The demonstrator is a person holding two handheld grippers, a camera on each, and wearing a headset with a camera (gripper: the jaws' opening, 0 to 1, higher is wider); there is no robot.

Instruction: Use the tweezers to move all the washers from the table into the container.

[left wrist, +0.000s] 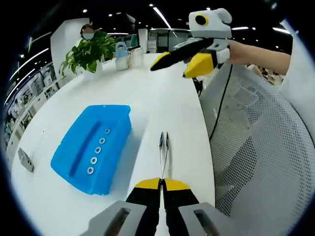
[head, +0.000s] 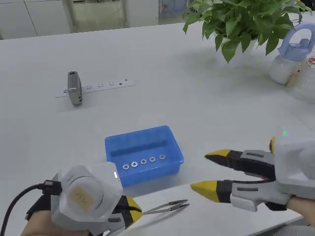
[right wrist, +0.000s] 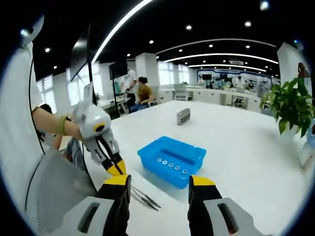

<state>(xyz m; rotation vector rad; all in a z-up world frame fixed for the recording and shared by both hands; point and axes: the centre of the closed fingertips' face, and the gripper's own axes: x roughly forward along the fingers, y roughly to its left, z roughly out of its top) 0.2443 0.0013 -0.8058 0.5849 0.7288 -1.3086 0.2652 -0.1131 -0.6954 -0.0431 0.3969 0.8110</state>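
Observation:
A blue container (head: 147, 176) stands mid-table with several washers (head: 143, 161) in a row on its floor. My left gripper (head: 135, 212), at the front left, is shut on the rear end of metal tweezers (head: 170, 205); they point right, low over the table's front edge, with nothing visible between their tips. In the left gripper view the tweezers (left wrist: 163, 150) run forward from my shut left gripper (left wrist: 161, 186), right of the container (left wrist: 115, 160) and washers (left wrist: 97, 150). My right gripper (head: 209, 171) hangs open and empty right of the container. The right gripper view shows it (right wrist: 160, 183) facing the container (right wrist: 165, 176).
A white power strip (head: 106, 86) and a small grey device (head: 74, 87) lie at the back left. A potted plant (head: 246, 22) and a bottle (head: 290, 54) stand at the back right. A mesh chair (left wrist: 246, 147) sits by the table's front edge.

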